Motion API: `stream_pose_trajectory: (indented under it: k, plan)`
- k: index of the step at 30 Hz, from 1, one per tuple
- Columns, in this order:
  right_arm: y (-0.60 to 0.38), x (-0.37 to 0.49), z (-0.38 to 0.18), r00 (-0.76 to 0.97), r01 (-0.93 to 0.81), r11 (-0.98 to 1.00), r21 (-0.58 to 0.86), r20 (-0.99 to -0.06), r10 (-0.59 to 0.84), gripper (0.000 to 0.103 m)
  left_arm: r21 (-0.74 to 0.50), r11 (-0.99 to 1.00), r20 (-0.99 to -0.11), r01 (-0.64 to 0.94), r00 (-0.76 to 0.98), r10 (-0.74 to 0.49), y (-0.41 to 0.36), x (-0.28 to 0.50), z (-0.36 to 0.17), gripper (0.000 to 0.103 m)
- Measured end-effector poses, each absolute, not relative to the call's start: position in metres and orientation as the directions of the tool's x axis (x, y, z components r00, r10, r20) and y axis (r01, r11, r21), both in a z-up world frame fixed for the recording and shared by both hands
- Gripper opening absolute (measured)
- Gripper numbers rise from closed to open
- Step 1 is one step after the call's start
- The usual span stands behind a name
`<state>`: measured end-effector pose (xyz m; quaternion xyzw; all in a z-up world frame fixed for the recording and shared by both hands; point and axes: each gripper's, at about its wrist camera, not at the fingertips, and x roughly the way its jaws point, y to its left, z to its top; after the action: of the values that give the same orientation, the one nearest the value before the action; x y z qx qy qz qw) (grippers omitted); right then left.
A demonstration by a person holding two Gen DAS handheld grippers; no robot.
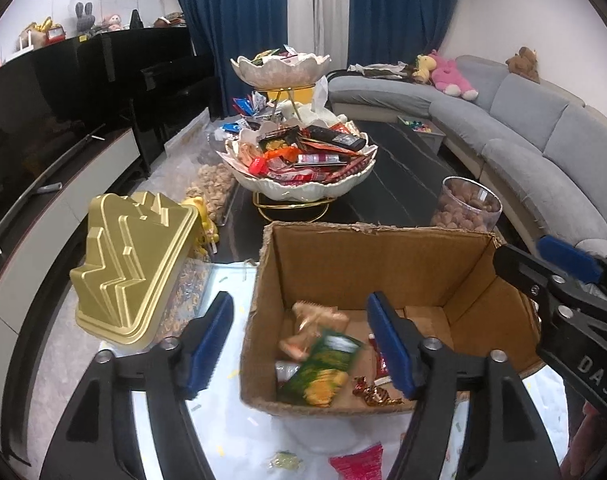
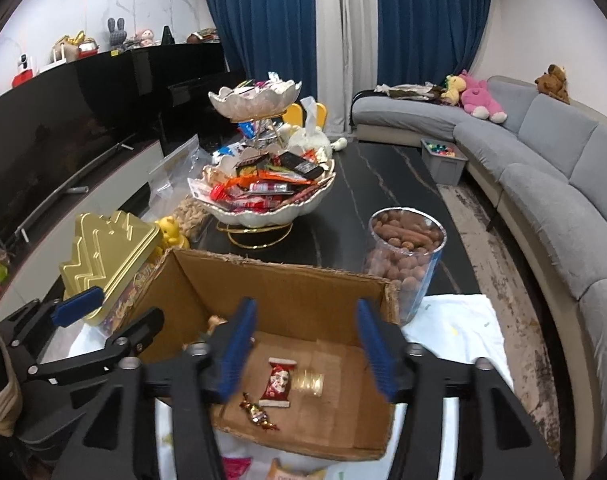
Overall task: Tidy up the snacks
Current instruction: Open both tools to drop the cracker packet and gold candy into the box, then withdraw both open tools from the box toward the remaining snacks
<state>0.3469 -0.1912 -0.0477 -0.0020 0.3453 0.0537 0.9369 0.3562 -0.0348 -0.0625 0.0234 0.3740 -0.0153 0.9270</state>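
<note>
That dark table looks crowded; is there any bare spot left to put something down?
Yes: the black table top is bare between the tiered snack bowl, the clear jar of nuts and the grey bin. It is crowded left of the cardboard box, around the gold tin.

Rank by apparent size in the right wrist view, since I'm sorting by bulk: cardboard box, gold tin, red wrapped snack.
1. cardboard box
2. gold tin
3. red wrapped snack
The box sits nearest the camera, which exaggerates it.
</note>
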Motion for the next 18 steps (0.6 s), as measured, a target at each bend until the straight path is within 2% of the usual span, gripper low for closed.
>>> stream_pose_trajectory:
  k: [1,5,18]
  plan:
    - [-0.191,0.345,-0.047,0.759,-0.092,0.995,0.027,-0.645,0.088,0.067,0.034,0.999,-0.694,0.039,0.72,-0.005,-0.033,0.355,-0.062,0.074]
    - [-0.192,0.341,-0.042,0.765,-0.08,0.996,0.025,-0.64,0.077,0.071,0.039,0.999,-0.688,0.019,0.725,0.013,-0.029,0.349,-0.057,0.082]
    - [-0.195,0.317,-0.014,0.802,-0.073,0.997,0.021,-0.592,0.072,0.072,0.054,0.998,-0.653,0.009,0.757,0.029,-0.031,0.328,-0.03,0.084]
